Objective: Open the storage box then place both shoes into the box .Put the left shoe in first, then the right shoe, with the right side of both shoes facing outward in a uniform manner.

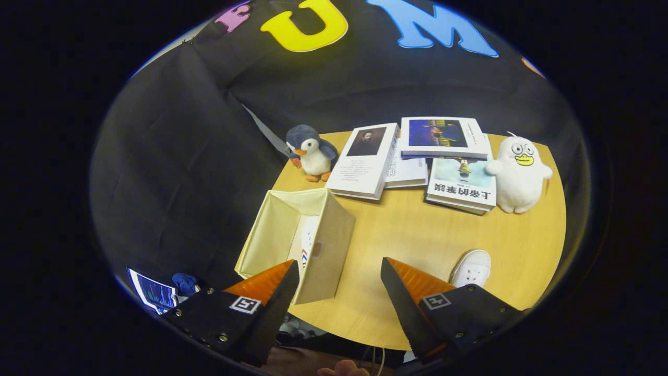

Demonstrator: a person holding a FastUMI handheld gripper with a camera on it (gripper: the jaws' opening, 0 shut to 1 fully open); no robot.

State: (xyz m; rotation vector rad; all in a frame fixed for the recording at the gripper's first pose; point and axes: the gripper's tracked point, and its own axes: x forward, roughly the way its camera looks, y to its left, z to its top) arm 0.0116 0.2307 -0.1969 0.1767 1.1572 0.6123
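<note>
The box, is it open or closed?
Open. The storage box has no lid over its top, and a white shoe shows inside. The gripper is open, holding nothing.

Cream storage box (323, 245) on a pale wood worktop (417, 235); white shoe (472, 269) — another white shoe (309, 241) with red-blue stripes inside; grey-white penguin toy (311, 152), orange beak; white duck toy (519, 175), yellow bill.

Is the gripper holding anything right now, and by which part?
Nothing is held. The gripper is open over the table, its fingers apart, between the storage box and the white shoe.
</note>
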